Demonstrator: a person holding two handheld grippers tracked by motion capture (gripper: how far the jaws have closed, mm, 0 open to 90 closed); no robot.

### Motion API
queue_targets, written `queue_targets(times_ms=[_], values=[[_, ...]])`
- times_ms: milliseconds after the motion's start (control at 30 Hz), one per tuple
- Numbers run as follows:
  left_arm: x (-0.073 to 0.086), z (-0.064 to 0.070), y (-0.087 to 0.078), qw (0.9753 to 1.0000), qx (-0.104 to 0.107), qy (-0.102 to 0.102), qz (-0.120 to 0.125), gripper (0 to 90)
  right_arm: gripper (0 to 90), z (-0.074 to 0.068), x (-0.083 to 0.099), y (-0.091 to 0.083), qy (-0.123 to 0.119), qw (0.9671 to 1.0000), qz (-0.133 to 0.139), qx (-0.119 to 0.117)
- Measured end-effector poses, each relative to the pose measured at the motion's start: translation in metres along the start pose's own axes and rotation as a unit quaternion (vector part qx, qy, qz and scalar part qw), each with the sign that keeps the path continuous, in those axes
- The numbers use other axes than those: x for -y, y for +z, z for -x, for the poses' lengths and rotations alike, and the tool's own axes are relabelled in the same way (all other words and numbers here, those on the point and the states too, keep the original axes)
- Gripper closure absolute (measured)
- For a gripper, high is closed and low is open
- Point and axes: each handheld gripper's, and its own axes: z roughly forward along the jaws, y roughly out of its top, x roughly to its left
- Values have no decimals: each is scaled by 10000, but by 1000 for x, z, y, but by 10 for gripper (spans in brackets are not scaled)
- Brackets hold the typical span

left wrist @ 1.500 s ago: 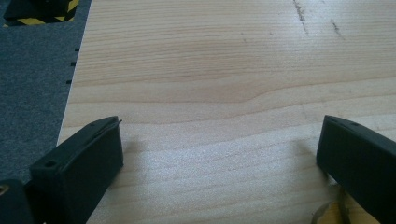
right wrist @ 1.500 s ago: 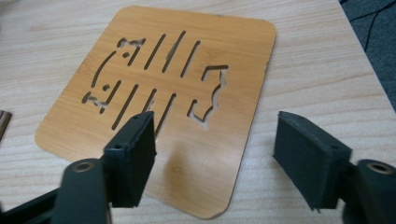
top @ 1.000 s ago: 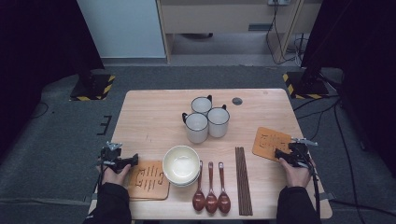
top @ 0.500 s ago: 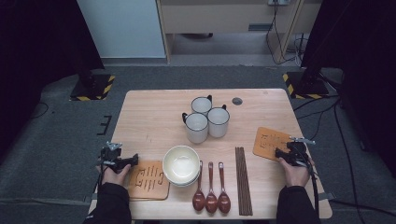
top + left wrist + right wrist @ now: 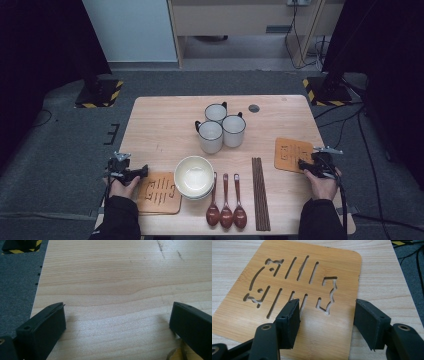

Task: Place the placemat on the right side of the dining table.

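Here, each item in turn.
Right gripper (image 5: 325, 323): jaws spread apart, clasping nothing, poised over the near edge of the right-hand trivet (image 5: 294, 290).
Right-hand trivet: flat on the table (image 5: 165, 130) near its right edge, a slotted bamboo board; one jaw sits over it, the other at its right edge.
Left gripper (image 5: 117, 322): jaws wide apart, empty, low over bare wood at the table's left edge.
Left-hand trivet (image 5: 159, 192): just beside the left gripper, touching the bowl (image 5: 194, 175).
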Motion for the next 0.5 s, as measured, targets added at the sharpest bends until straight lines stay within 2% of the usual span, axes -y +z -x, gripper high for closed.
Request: queue_targets(times_ms=[133,200,300,500], values=[[0,0,0,10000,2,0,0,0,368,-2,0,-1,51,10000,46,31],[0,0,0,10000,2,2,0,0,300,-2,-1,-2,75,9998,202,-5],[0,0,0,10000,3,3,0,0,270,-3,-1,-4,149,9994,318,-55],[0,0,0,10000,3,3,-1,0,215,-10,1,-1,190,9997,107,67]])
